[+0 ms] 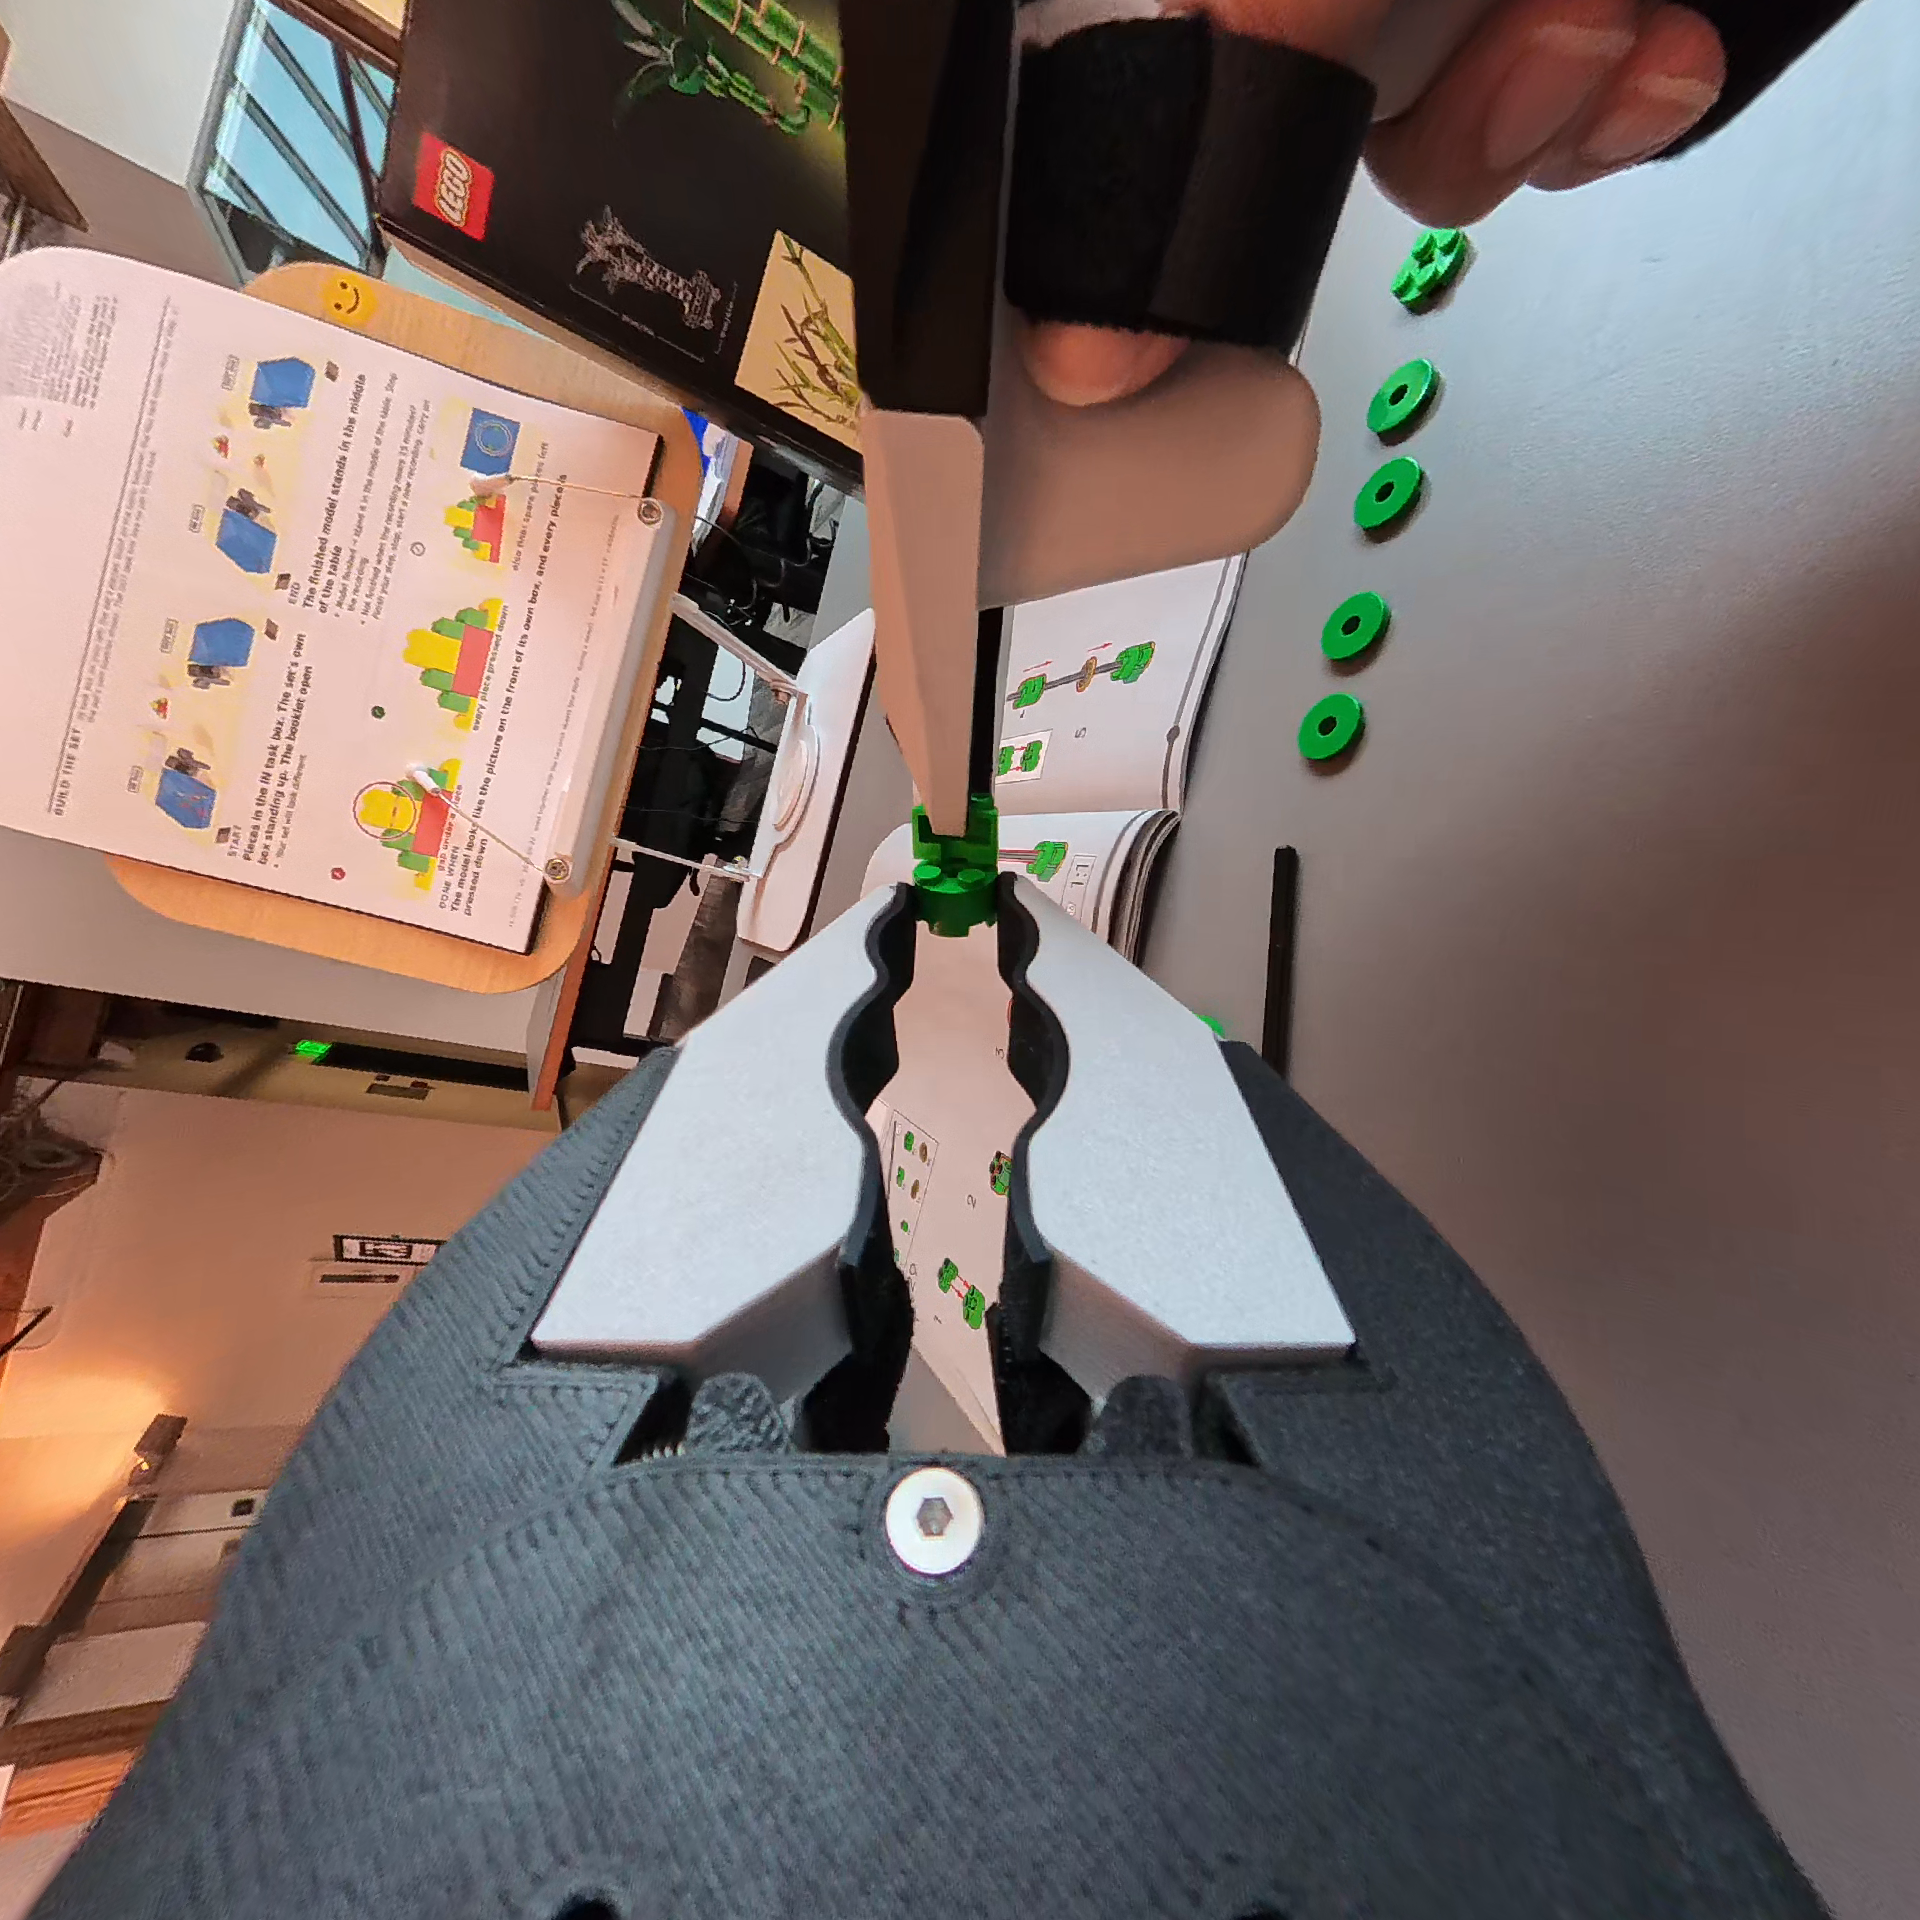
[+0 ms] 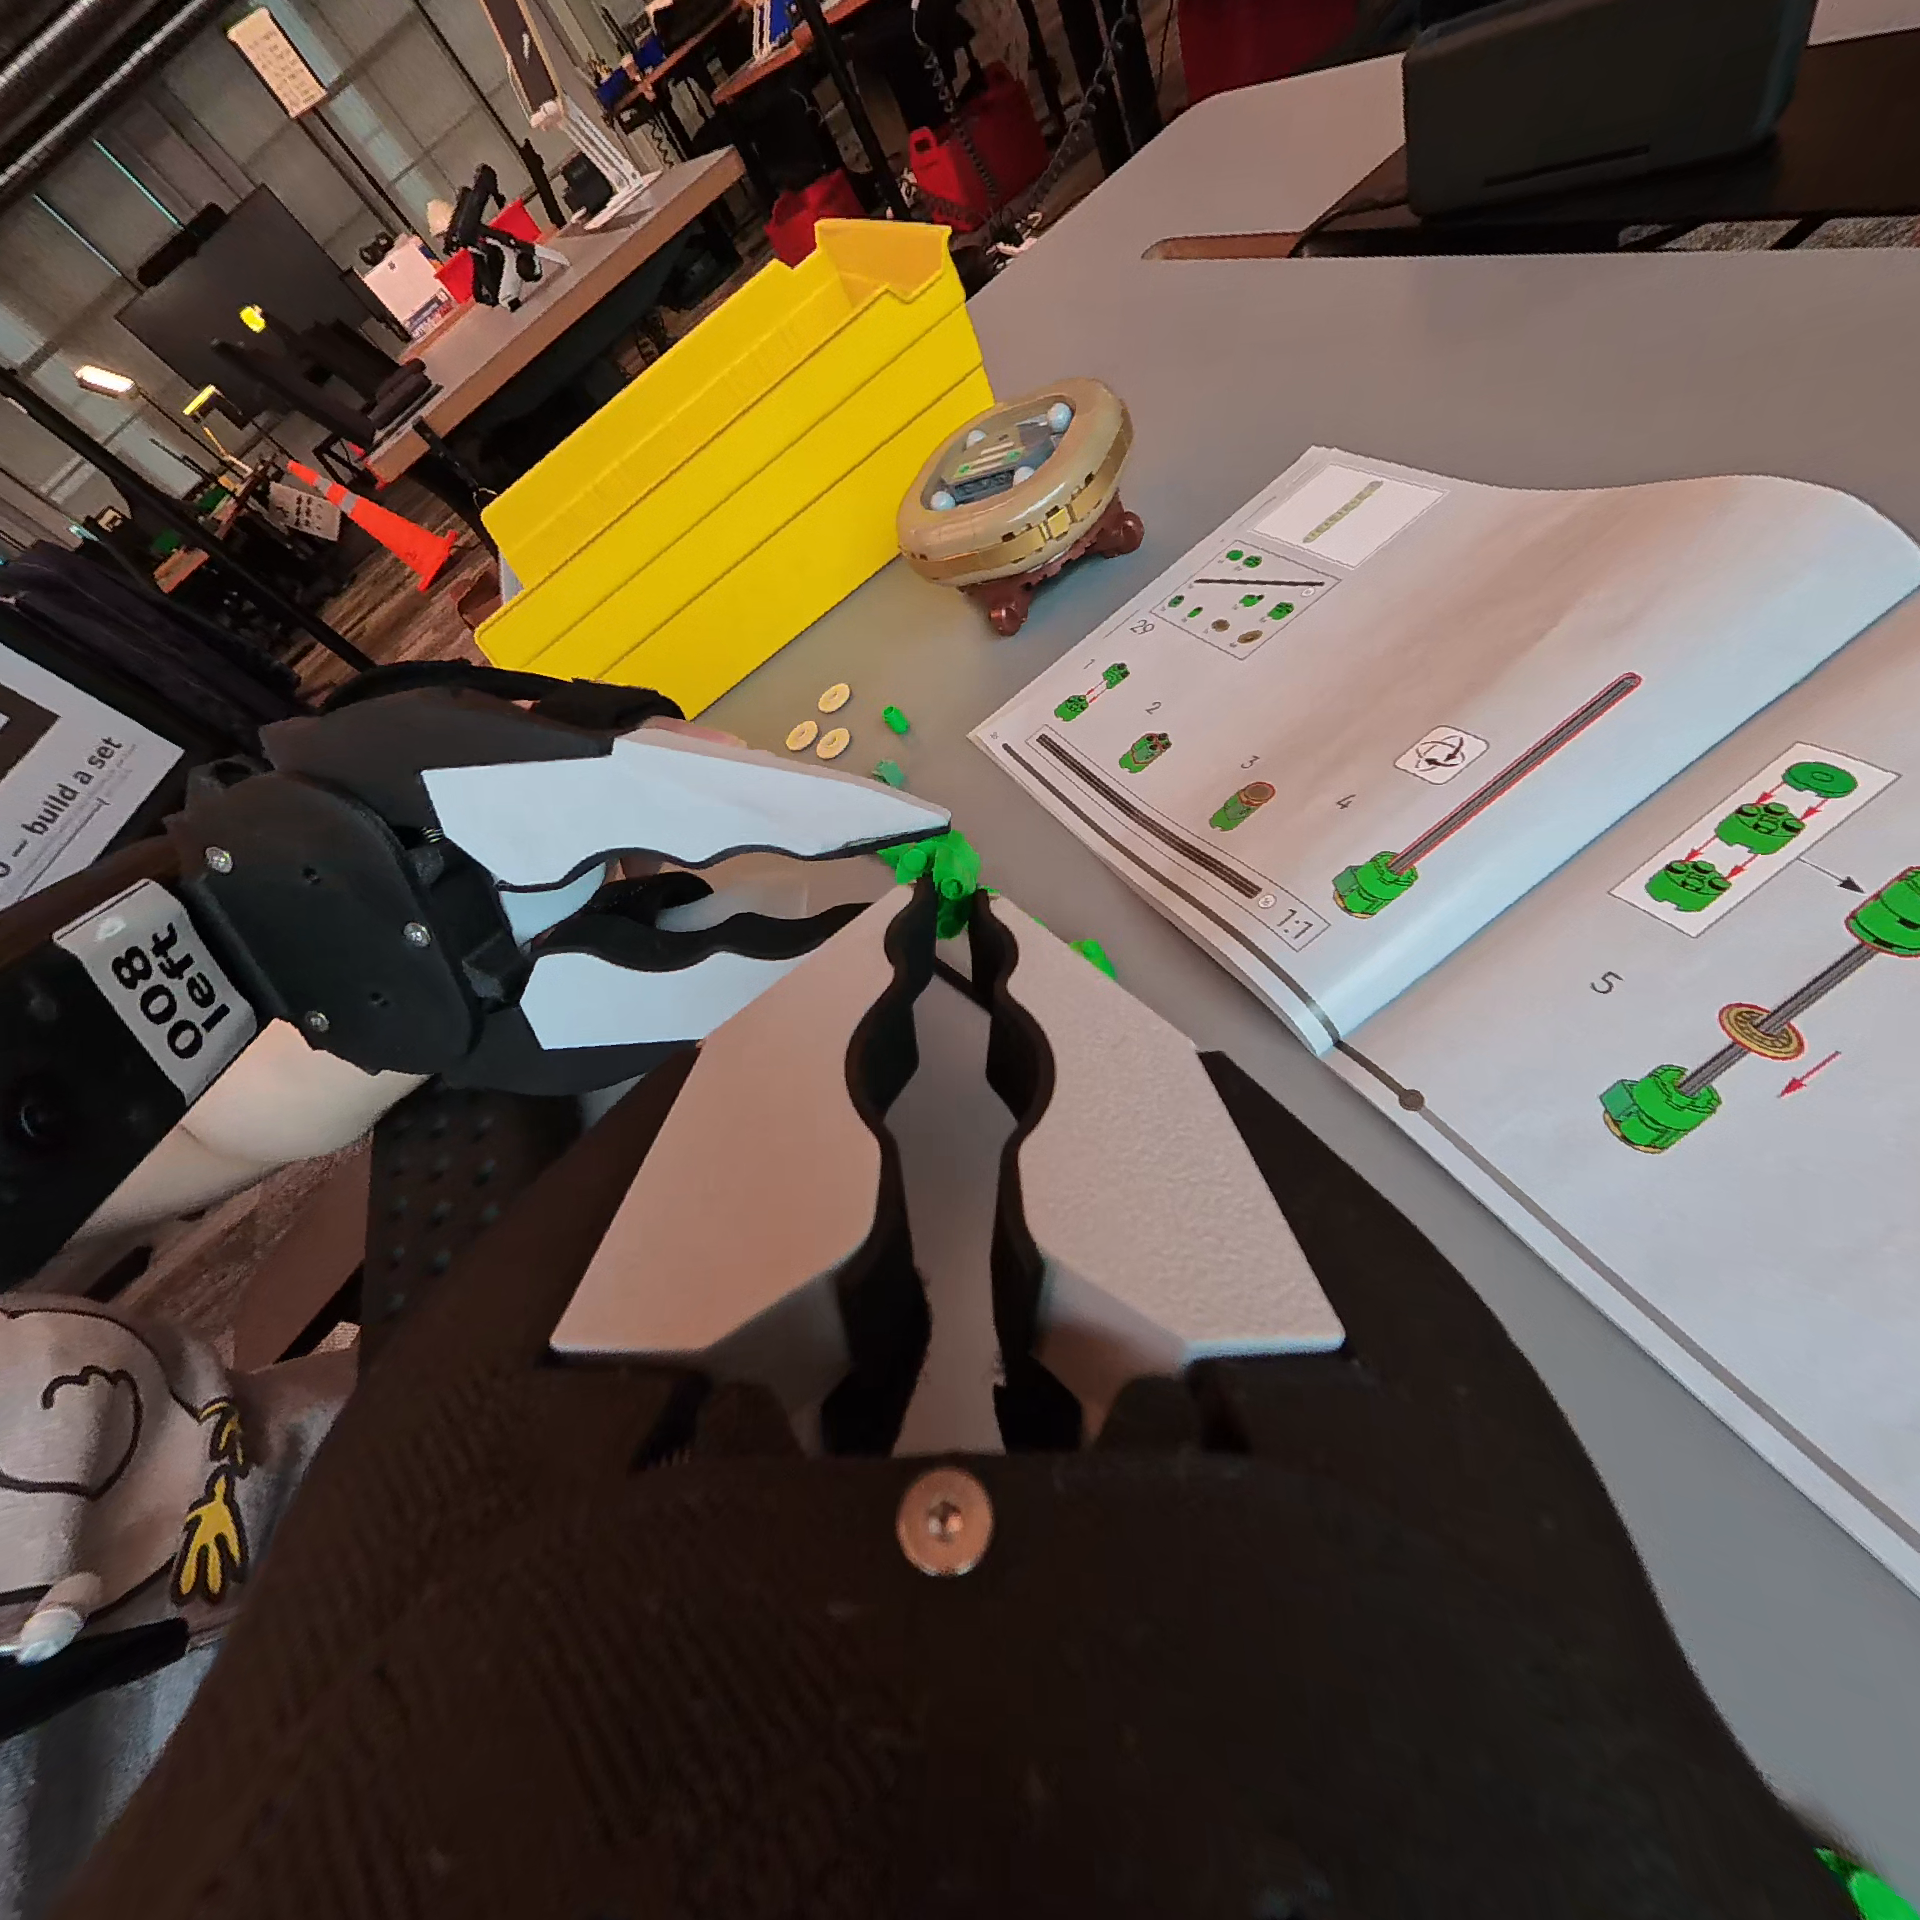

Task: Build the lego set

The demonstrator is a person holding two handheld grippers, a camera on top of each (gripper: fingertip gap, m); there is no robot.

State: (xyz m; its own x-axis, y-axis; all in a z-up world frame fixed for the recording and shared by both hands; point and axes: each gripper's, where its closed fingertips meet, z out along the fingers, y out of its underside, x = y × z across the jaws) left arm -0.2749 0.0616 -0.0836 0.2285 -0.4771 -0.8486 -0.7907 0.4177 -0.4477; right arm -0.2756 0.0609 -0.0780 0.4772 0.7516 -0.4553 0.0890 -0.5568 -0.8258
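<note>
My left gripper (image 1: 954, 902) is shut on a green round brick (image 1: 951, 906) at its tips. My right gripper (image 1: 951, 821) comes in from above in the left wrist view, shut on a second green piece (image 1: 971, 821) that meets the first brick. In the right wrist view, my right gripper (image 2: 951, 896) pinches the green pieces (image 2: 954, 883), and the left gripper (image 2: 925, 831) reaches in from the left, tips together on them. Both are held above the grey table (image 2: 1351, 364). How far the two pieces are joined is hidden by the fingers.
Several green round plates (image 1: 1387, 494) lie in a row, with a black axle (image 1: 1283, 956) nearby. An open instruction booklet (image 2: 1455, 779), a yellow bin (image 2: 748, 488), a tan pot model (image 2: 1018, 499), tan round plates (image 2: 821, 727) and loose green bits (image 2: 1091, 951) are on the table. The set's box (image 1: 623, 156) stands behind. Both grippers' tips are close together, under 4 cm apart. My left tips are roughly 7 cm from the black axle (image 1: 1283, 956).
</note>
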